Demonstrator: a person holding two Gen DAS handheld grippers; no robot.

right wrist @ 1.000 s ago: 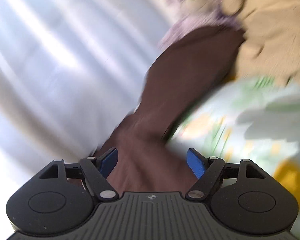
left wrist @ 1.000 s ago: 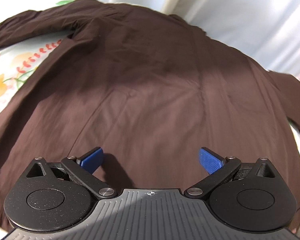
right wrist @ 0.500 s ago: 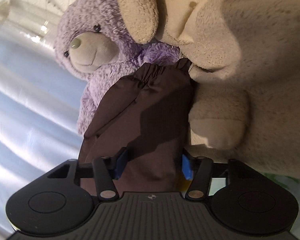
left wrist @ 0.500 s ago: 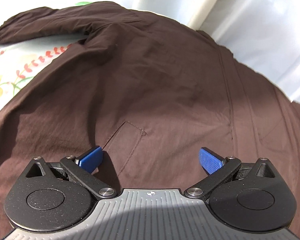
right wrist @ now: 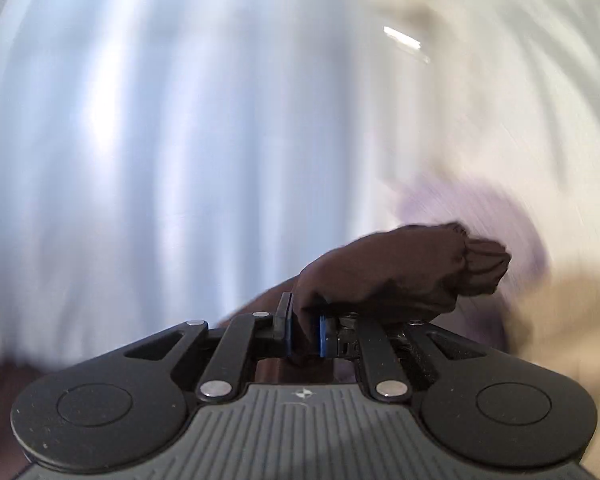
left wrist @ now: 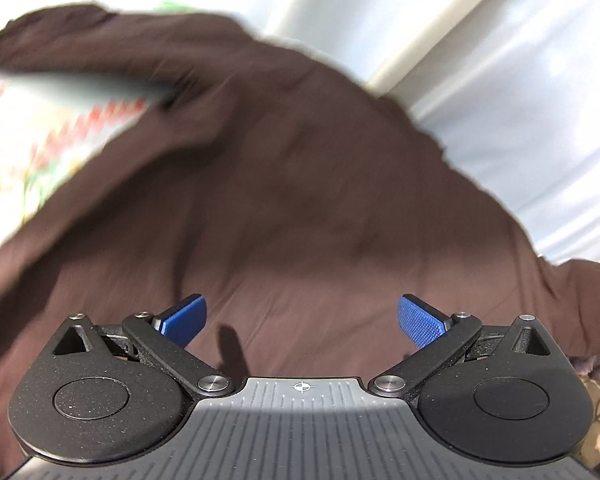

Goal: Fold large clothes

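Note:
A large dark brown shirt lies spread on a floral bed sheet, one sleeve stretching away at the upper left. My left gripper hovers over the shirt's body, open, with nothing between its blue pads. In the right wrist view my right gripper points level, and its jaws are closing with the brown sleeve pinched between the pads. The gathered cuff end bunches and sticks out to the right beyond the fingers. Both views are motion-blurred.
A pale blue-white curtain fills the background, also behind the shirt as the curtain. A blurred purple plush toy and a beige plush toy sit at the right. Part of a plush toy shows at the left wrist view's lower right.
My right gripper closed onto the sleeve near the cuff, lifted it away from the plush toys and rolled toward the curtain. My left gripper drifted over the shirt, still open.

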